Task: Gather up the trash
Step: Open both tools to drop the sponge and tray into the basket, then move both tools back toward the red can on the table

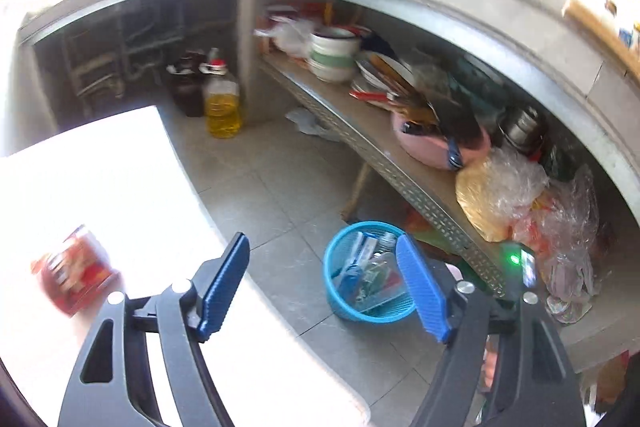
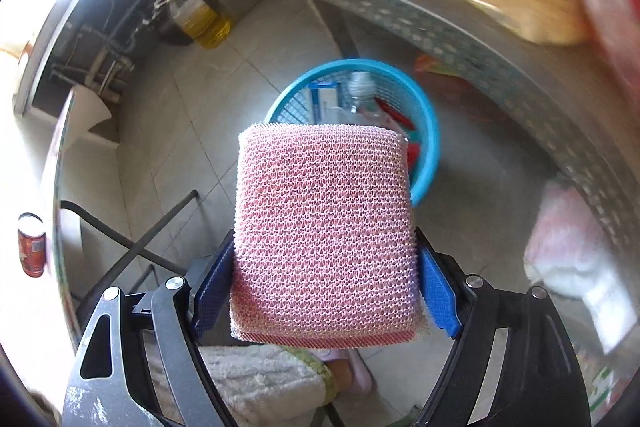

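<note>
I had the right gripper (image 2: 326, 291) clamped on the pink scrubber (image 2: 324, 227), left gripper (image 1: 324, 287) wide and empty, so centering over the blue basket (image 2: 428, 131) before dropping seemed smart.

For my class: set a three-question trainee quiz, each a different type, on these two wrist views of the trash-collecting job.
1. True or false: the left gripper is holding a can.
2. Multiple choice: the right gripper is shut on A) a bottle B) a pink mesh sponge C) a bowl.
3. Fill in: the blue basket stands on the ____, beside the perforated metal shelf.

Key: 1 false, it is open and empty; the red can rests on the white table. 2 B. 3 floor.
</note>
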The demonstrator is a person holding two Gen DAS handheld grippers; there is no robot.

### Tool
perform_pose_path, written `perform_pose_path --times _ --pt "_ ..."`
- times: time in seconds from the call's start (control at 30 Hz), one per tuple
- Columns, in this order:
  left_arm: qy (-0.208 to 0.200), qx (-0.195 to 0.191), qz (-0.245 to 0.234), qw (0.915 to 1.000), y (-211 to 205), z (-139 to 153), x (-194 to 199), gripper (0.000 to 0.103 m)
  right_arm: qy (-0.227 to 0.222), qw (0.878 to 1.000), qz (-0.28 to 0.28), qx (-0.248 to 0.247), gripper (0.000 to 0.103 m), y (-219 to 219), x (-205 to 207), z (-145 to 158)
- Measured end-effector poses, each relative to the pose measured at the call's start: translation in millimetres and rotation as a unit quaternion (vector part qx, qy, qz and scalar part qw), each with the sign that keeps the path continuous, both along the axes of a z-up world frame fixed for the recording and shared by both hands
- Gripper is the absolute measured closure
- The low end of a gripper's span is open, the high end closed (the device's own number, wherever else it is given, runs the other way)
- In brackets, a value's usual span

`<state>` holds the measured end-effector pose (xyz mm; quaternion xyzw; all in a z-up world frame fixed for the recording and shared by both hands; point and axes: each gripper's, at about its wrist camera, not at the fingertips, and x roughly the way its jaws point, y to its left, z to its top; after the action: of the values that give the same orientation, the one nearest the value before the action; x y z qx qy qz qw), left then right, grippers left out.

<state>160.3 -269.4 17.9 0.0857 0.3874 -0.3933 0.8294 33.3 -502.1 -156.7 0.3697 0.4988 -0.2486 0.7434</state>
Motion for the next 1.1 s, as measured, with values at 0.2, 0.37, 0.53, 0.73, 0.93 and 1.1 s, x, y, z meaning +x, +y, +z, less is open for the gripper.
perform_pose_path --times 0.2,0.37,0.53,0.73,0.93,1.1 --pt "-0.010 0.004 0.065 0.9978 80 0 -3 0.026 0.015 0.988 0.112 -0.104 0.014 8 74 -14" --pt "0.002 0.004 0.108 0.9941 129 -9 0 0.026 0.114 0.953 0.188 -0.209 0.010 21 101 -58" --pt "0.014 -0.002 0.134 0.9909 154 -19 6 0.026 0.078 0.972 0.146 -0.166 0.010 17 65 -44" --pt "0.026 -0.012 0.149 0.9884 169 -26 15 0.026 0.006 0.988 0.102 -0.118 0.009 33 28 10" --pt "0.029 -0.040 0.182 0.9821 193 -22 25 0.026 -0.101 0.984 0.124 -0.078 0.010 54 37 85" --pt "0.018 -0.054 0.221 0.9737 222 -16 34 0.024 -0.195 0.959 0.201 -0.052 0.010 101 88 149"
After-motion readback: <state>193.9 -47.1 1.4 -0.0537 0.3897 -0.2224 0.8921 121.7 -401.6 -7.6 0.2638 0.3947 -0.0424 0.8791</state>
